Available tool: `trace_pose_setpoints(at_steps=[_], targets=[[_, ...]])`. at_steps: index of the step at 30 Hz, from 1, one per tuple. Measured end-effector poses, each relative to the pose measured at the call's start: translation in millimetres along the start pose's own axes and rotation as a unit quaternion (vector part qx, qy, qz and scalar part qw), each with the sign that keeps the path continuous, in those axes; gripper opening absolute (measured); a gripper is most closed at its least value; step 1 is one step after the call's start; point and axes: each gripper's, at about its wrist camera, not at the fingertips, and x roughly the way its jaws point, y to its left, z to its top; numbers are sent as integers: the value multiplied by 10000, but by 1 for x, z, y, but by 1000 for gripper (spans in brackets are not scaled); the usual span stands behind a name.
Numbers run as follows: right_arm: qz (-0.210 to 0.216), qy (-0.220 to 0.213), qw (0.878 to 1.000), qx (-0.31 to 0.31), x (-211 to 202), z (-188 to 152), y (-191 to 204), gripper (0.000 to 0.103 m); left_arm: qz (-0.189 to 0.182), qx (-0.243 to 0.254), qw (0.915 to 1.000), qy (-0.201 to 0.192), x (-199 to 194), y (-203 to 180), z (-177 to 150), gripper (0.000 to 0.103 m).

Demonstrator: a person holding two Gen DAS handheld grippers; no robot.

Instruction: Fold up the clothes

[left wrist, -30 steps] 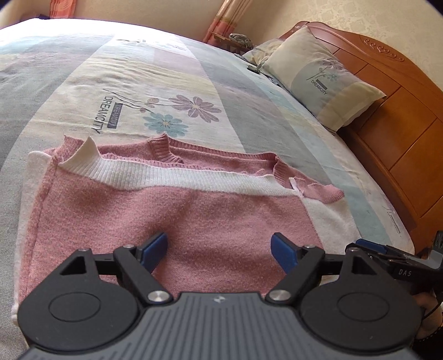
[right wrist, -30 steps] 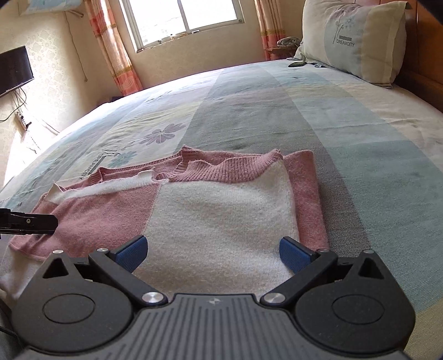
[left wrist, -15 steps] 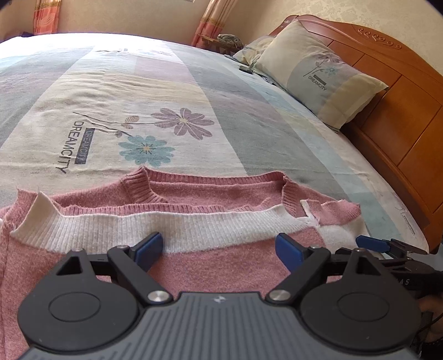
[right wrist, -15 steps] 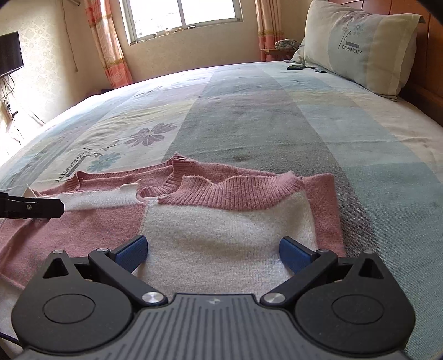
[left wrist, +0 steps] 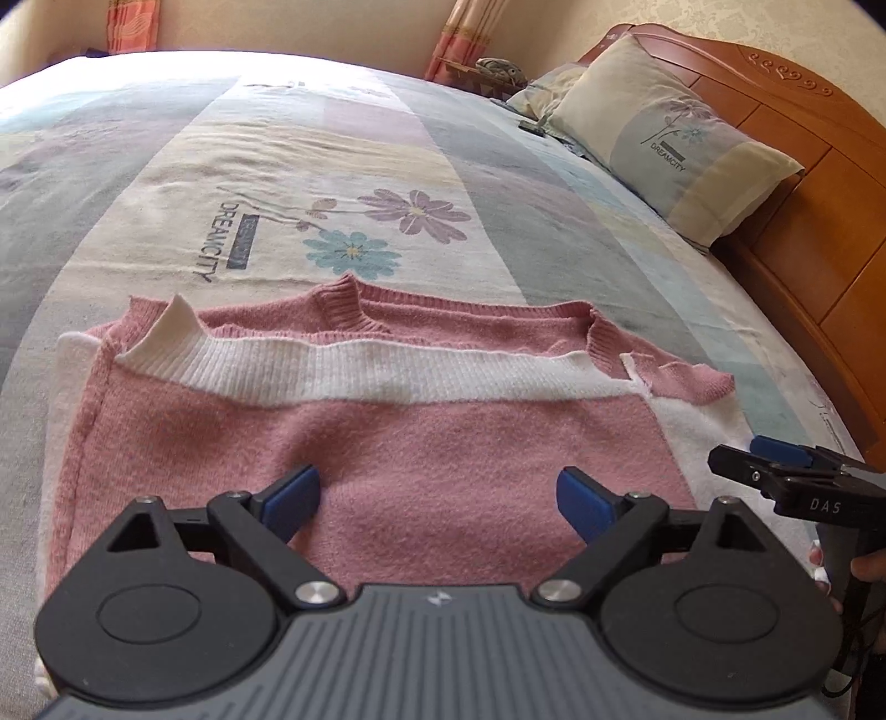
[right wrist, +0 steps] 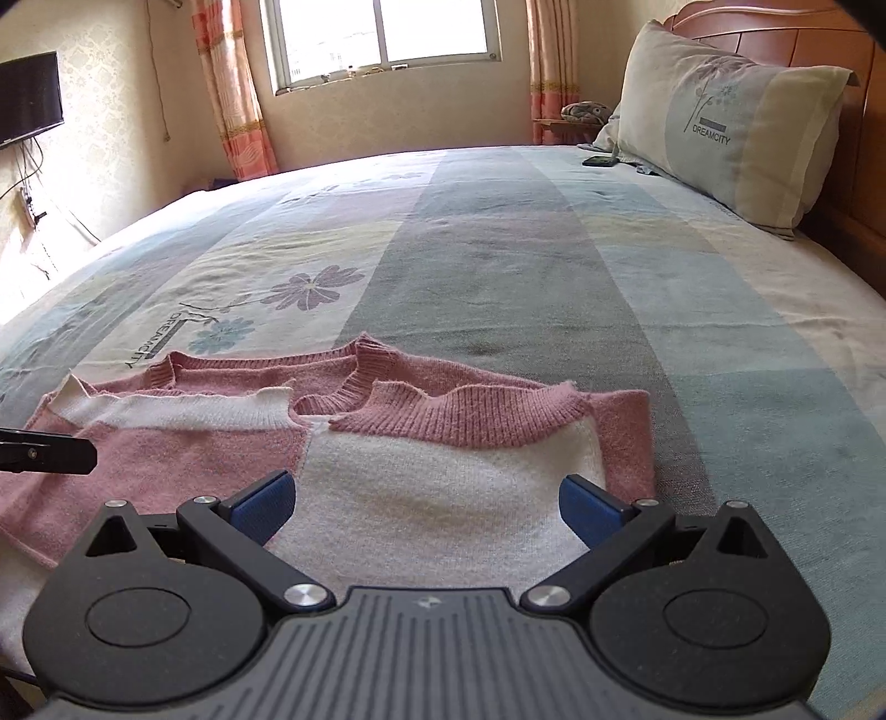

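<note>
1. The left tool (left wrist: 437, 495) hangs over the folded pink-and-white knitted sweater (left wrist: 387, 443), its jaws opening wide, nothing pinched between them.
2. The right tool (right wrist: 426, 507) gapes equally wide above the sweater's white panel.
3. The sweater lies flat on the patchwork floral bedspread (right wrist: 498, 249), a pale rectangular pillow (right wrist: 731, 122) beyond it.

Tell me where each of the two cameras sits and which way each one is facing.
Left wrist: on the left gripper, angled down over the pink half of the sweater toward the pillow; its fingers, still opening with nothing between them, the right gripper and a bit of hand show.
Right wrist: on the right gripper, over the sweater's white half, facing the window; its open fingers and the left gripper's tip show.
Shared: sweater, bedspread, pillow.
</note>
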Motion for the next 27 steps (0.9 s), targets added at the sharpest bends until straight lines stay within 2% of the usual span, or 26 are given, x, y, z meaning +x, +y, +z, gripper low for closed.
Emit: trace_pose_setpoints(at_steps=[1, 7, 13, 17, 21, 23, 27], targets=[[-81, 154, 9998, 132, 2, -5, -5, 103, -32, -56, 10000, -40, -6, 1, 0, 92], [210, -29, 9995, 213, -37, -13, 0, 103, 20, -89, 9997, -239, -41, -7, 1, 92], [452, 113, 9987, 196, -62, -32, 18, 103, 118, -563, 9983, 83, -52, 2, -35, 92], [546, 122, 9984, 52, -81, -44, 28, 103, 116, -667, 9977, 32, -75, 8, -55, 92], [582, 183, 9981, -5, -93, -55, 32, 103, 421, -977, 9943, 93, -91, 28, -68, 93], [505, 294, 9983, 40, -93, -60, 32, 103, 373, -1221, 9918, -17, -104, 38, -70, 92], [465, 397, 9980, 173, -97, -67, 27, 103, 216, -1358, 9899, -337, -121, 45, -62, 93]])
